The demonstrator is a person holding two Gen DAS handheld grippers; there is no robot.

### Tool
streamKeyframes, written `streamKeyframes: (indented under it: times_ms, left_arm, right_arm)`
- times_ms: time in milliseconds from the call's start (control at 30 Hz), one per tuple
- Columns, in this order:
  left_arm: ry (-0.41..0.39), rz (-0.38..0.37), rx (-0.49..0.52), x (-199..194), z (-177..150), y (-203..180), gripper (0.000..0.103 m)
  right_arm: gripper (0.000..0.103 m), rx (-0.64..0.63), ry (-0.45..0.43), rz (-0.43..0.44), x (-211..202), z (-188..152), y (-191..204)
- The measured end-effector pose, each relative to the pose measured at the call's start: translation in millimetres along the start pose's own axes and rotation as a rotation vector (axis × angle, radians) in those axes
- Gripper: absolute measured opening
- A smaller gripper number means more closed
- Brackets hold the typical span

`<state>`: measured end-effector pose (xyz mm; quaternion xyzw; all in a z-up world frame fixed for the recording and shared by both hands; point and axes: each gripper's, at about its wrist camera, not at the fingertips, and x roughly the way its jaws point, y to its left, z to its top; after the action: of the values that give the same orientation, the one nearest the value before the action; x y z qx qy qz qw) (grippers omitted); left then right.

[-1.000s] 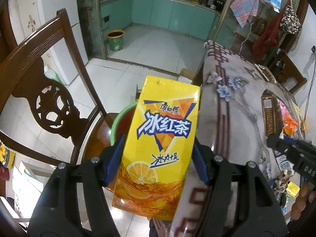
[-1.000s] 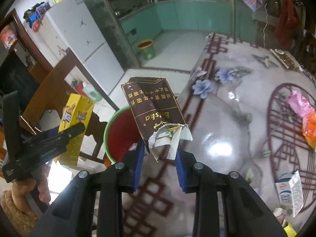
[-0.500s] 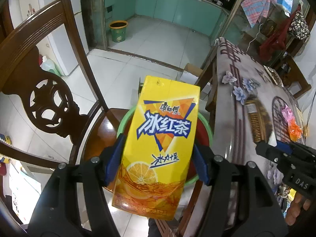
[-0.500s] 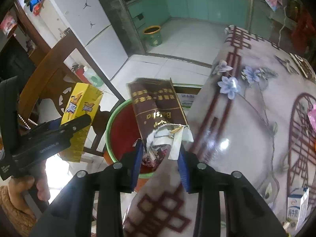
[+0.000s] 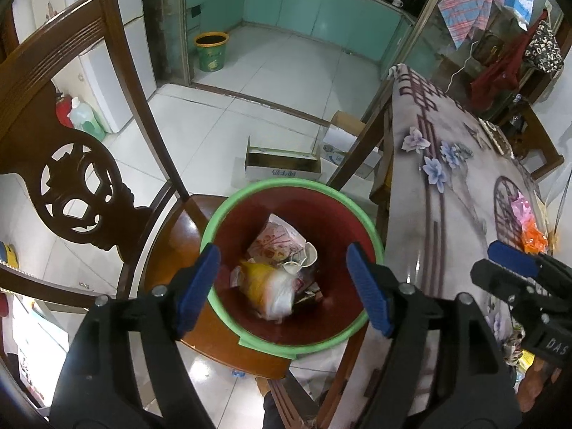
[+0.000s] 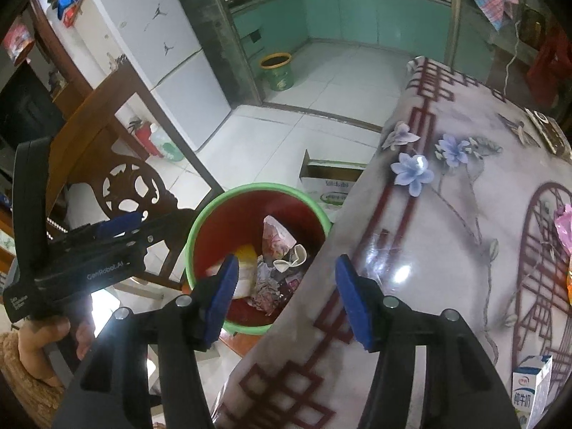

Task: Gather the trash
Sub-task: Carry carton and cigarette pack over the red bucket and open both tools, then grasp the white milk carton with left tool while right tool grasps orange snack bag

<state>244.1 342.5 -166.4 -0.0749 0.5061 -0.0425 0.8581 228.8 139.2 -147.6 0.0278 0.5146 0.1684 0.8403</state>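
Right wrist view: both the right gripper (image 6: 286, 293) and left gripper (image 5: 284, 287) are opening, empty, above the bin (image 5: 361, 211); the milk carton (image 6: 532, 389) looks light, crushable, best pinched across its flat sides

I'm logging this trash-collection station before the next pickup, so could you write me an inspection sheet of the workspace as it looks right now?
Surface: table under a glossy floral cloth, mostly bare near the bin.
Job's things: red bin with green rim on a wooden chair beside the table; it holds a blurred yellow carton, crumpled wrappers and a paper cup.
Clutter: milk carton at the table's near edge; pink and orange wrappers further in.
Grippers: left gripper above the bin, jaws opening, nothing between them; right gripper over bin and table edge, jaws opening, empty.
Cables: white cord hanging beyond the table.
Surroundings: tiled floor, cardboard boxes, fridge, second green bin, teal kitchen cabinets.
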Motion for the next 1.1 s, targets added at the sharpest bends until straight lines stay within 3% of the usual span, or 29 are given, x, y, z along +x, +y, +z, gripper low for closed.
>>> streamKeyframes:
  times_ms: [333,700,933,1100]
  left_arm:
    - [-0.08,0.0,0.028,-40.0,-9.2,-16.6,0.071]
    - [-0.109,0.025,0.016,-67.6,-37.3,-36.3,0.071]
    - [-0.107,0.017,0.019,-74.4,-61.4,-87.3,0.071]
    - [-0.087,-0.011,0.071,-73.1,-80.5,-146.6,0.071]
  right_arm:
    - [0.057,0.03,-0.056,-0.01,-34.9,-18.3,-12.3]
    - [0.058,0.025,-0.079,0.018,-64.1,-47.0,-24.1]
    - [0.059,0.003,-0.092,0.011,-93.0,-77.2,-56.1]
    - [0.064,0.046,-0.106,-0.014,-124.1,-106.6,-110.1]
